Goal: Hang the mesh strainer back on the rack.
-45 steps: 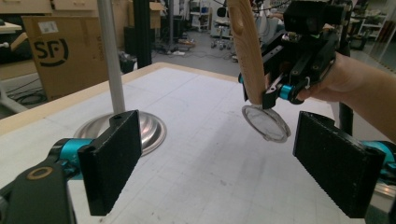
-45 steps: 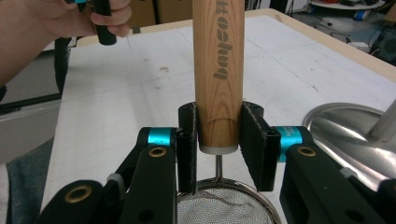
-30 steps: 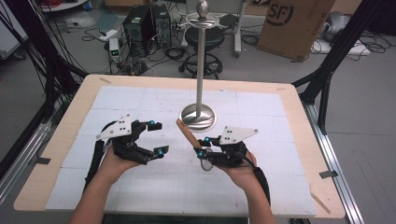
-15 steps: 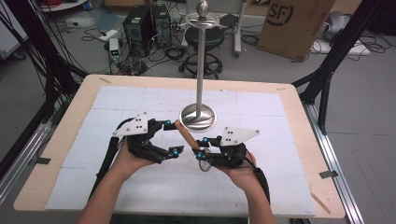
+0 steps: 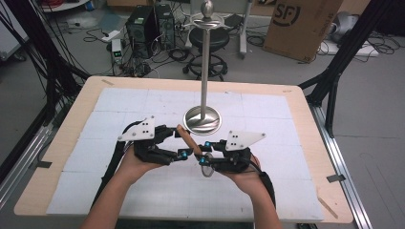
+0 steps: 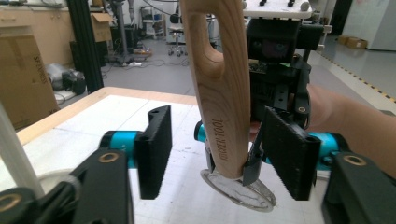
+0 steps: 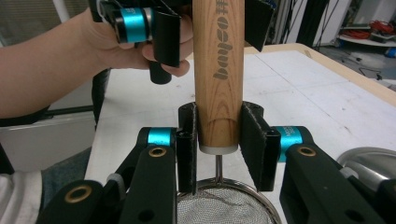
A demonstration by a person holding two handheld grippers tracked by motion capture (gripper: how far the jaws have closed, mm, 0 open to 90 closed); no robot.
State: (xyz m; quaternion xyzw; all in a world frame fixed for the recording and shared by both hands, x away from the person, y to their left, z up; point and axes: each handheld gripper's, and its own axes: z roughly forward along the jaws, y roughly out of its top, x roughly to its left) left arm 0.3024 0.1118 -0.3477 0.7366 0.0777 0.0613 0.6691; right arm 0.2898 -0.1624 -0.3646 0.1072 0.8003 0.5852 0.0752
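The right hand-held gripper point(image 7: 217, 140) clamps the wooden handle point(image 7: 218, 70) of a small mesh strainer point(image 7: 219, 207) at its ferrule end; the handle runs away toward the left hand-held gripper point(image 6: 224, 151), whose closing jaws bracket it without pressing, above the tabletop point(image 5: 296, 102)

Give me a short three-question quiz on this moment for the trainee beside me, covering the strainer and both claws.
1. True or false: the right claw is shut on the strainer's wooden handle.
2. In the left gripper view, how does the left claw stand to the handle? A. pads pressing it on both sides; B. handle between the pads, with a gap at one pad; C. handle outside the pads.
3. What stands on the table just beyond the claws?

Key
1. True.
2. B; its jaws have just been closing.
3. A metal stand with a round base and a tall pole.
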